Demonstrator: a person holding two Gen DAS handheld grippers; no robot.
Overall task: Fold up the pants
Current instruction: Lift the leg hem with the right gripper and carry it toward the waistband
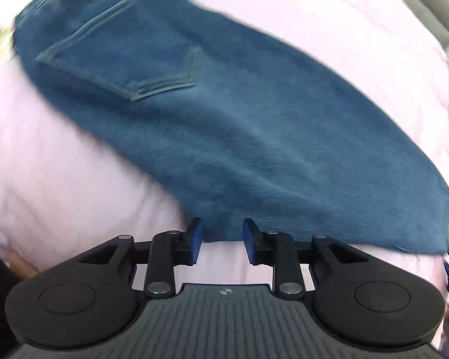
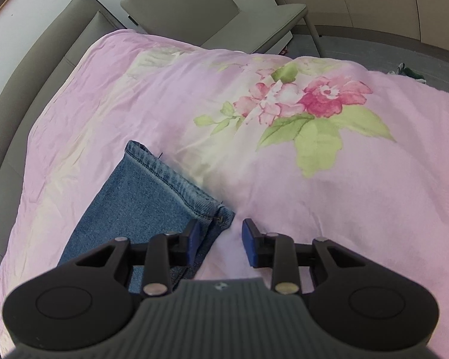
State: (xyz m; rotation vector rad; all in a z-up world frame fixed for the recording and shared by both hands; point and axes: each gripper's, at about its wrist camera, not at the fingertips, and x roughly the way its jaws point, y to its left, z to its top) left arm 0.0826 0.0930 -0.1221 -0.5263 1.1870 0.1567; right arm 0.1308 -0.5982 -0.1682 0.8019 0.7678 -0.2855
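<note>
With both grippers' fingers [image 1: 196, 239] released, the right gripper [image 2: 221, 243] may catch only one layer of the jeans [image 1: 224, 137] hem [image 2: 176, 179] on the bed [image 2: 344, 194].

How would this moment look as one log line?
jeans flat on pink bedspread | left gripper open at edge | right gripper open by hem

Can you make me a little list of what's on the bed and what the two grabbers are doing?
garment: blue jeans, lying on the bed
surface: pink floral bedsheet
jeans detail: back pocket facing up
hem: leg hem beside the right gripper
left gripper: open, empty, at the jeans' edge
right gripper: open, jeans corner between the fingers, not pinched
</note>
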